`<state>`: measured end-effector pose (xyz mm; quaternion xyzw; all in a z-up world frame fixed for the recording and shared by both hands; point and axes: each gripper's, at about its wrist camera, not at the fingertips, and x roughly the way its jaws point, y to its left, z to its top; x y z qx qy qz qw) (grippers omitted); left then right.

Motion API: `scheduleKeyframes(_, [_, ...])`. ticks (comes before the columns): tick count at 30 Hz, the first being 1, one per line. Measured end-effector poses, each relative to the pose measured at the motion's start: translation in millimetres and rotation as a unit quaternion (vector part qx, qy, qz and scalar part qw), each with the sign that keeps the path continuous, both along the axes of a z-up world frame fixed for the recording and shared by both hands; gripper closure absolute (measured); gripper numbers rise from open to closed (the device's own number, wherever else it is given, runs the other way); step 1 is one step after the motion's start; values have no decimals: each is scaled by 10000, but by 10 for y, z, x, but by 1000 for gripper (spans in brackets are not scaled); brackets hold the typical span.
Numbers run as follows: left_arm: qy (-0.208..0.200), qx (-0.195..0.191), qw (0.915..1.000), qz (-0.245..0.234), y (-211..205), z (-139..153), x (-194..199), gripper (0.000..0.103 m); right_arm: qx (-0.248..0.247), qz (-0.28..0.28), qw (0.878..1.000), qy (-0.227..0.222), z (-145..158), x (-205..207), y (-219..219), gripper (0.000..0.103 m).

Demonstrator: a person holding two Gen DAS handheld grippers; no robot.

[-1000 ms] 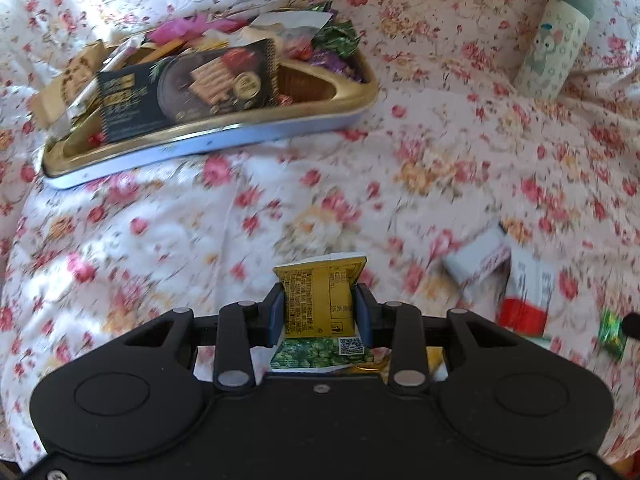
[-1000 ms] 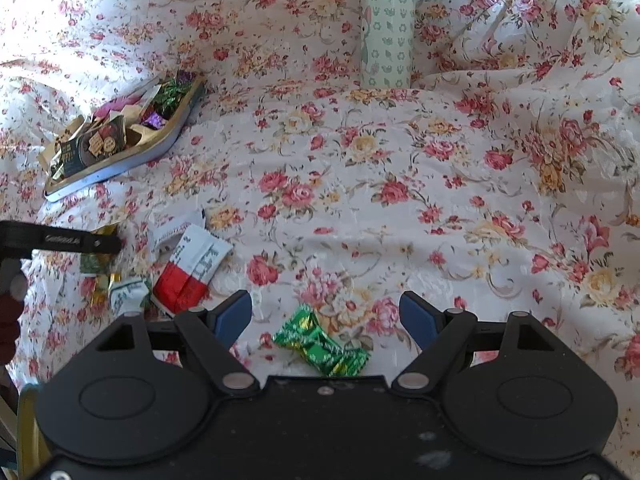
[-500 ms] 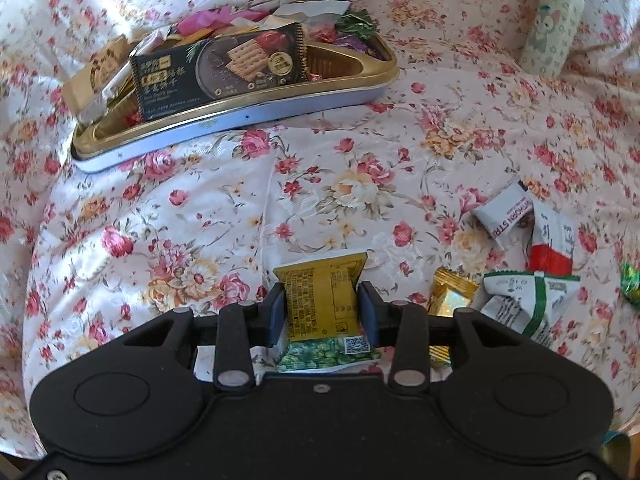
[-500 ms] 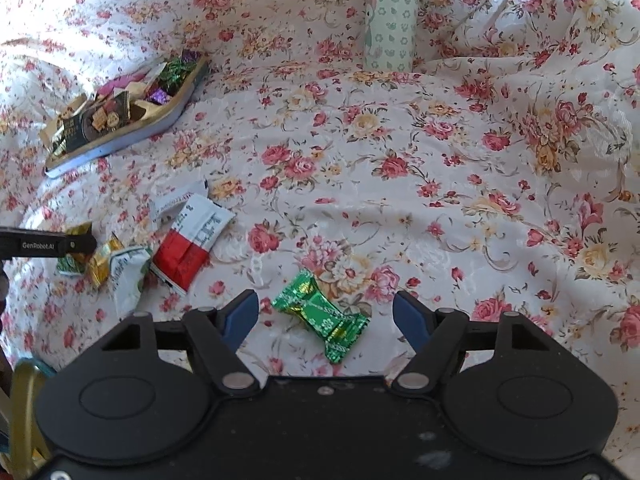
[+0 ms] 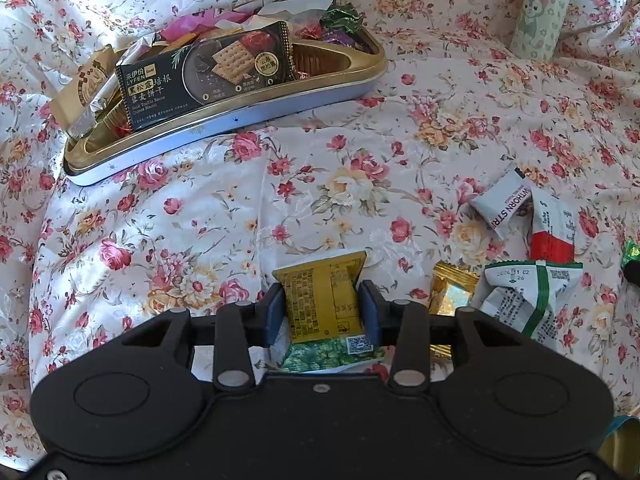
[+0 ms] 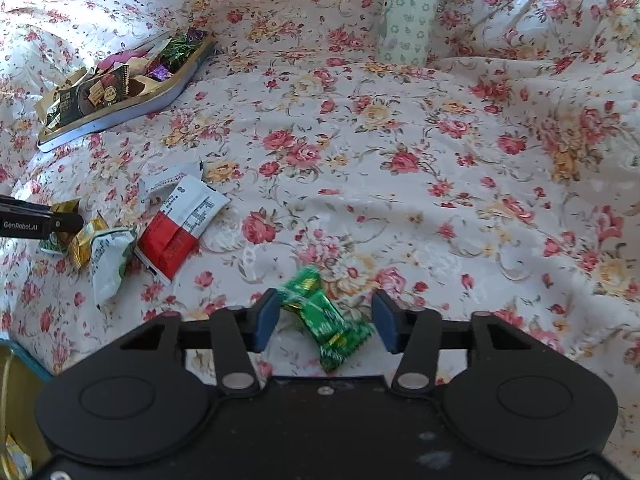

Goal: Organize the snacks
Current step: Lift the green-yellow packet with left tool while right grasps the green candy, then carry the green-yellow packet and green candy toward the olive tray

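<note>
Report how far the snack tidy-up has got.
Partly done. The tray already holds a cracker pack and wrapped candies. In hand: the left gripper is shut on the yellow packet, and the right gripper sits open around the green candy. Left on the cloth: the red-and-white packet, green-striped packet, gold candy and white packet.

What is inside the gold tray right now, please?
The gold tray holds a black cracker packet lying on top, with green, purple and pink wrapped sweets at its far end and a tan packet overhanging the near end. Anything beneath the cracker packet is hidden.
</note>
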<state>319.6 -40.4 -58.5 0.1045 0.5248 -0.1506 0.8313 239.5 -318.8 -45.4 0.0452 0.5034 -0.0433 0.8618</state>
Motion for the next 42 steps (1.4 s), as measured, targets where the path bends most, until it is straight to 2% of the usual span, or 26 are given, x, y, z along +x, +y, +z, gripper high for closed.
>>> scheduleKeyframes(3, [-5,-7,10000,-16,4,-2,0,52,145,-74,9999,3,9,39,0,68])
scheduleKeyframes(5, [-19,-7,10000,-19,2,-5,-2,52,445,-193,9988,38,28,67,-36,77])
scheduleKeyframes(8, [-20,-21,10000,-19,3,-2,-4,52,1037,-537,9931,110,29,100,-126,79])
scheduleKeyframes(10, [-27,-31,10000,-25,9,1,-7,52,1581,-855,9836,157,1,111,-208,79])
scheduleKeyframes(13, [-41,-41,10000,-25,14,1,-10,52,1881,-1110,9758,117,-14,119,-238,80])
scheduleKeyframes(16, [-49,-48,10000,-24,17,2,-11,52,1512,-1008,9834,19,20,108,-151,76])
scheduleKeyframes(20, [-39,-63,10000,-36,22,2,-4,52,1159,-788,9901,-55,56,40,-74,57])
scheduleKeyframes(25, [-16,-93,10000,-12,37,7,-2,52,615,-425,9972,-60,34,-30,55,56])
scheduleKeyframes(29, [-2,-114,9999,28,41,6,0,52,362,-136,9991,-149,-4,-77,175,56])
scheduleKeyframes(31, [-6,-121,9999,41,41,3,-3,52,208,-144,9994,-253,-17,-101,225,52])
scheduleKeyframes(38, [-129,-184,9996,151,45,8,-49,53,136,-53,9992,-384,-71,-124,252,49])
scheduleKeyframes(40, [-170,-186,9995,186,39,11,-64,54,33,20,9992,-406,-78,-140,290,52])
scheduleKeyframes(42, [-188,-194,9993,252,22,19,-78,56,-36,142,9989,-436,-73,-166,314,62])
